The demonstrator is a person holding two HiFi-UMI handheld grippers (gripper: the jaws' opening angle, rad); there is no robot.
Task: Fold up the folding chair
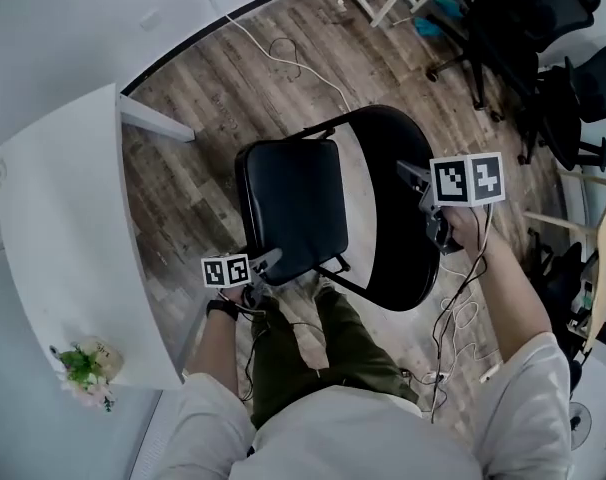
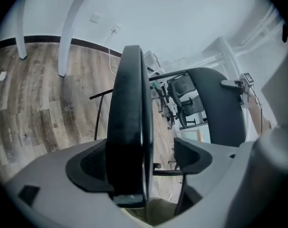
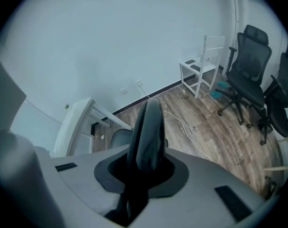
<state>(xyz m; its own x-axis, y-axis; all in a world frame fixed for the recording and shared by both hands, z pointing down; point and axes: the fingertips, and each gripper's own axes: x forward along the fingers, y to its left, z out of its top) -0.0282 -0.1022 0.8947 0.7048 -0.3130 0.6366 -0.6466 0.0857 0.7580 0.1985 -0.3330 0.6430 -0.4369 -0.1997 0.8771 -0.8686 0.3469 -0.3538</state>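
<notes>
I'm working the folding chair (image 1: 303,218) on the wood floor just in front of my legs, between the white table (image 1: 53,218) and the office chairs (image 1: 523,28). The seat (image 2: 127,127) is standing tipped up on edge, and the backrest (image 3: 148,132) is rising close beside it.

The right gripper (image 1: 415,178) is clamping down on the top edge of the backrest, with the padding filling the whole gap between its jaws. The left gripper (image 1: 266,263) is the weak point. Its jaws are standing apart around the seat's front edge. The pad is leaning on one jaw only, and daylight is showing at the other.

I'm judging that a seat carried like this, hooked and not pinched, is likely to slide off that jaw and drop flat again if I'm tilting the gripper or lifting too quickly.

The right grip is biting only a thin rim, so the frame may be twisting about it as the seat swings in. The legs could be skating across the smooth boards. My feet are sitting near the front legs, so a sudden collapse is risking a knock there.
</notes>
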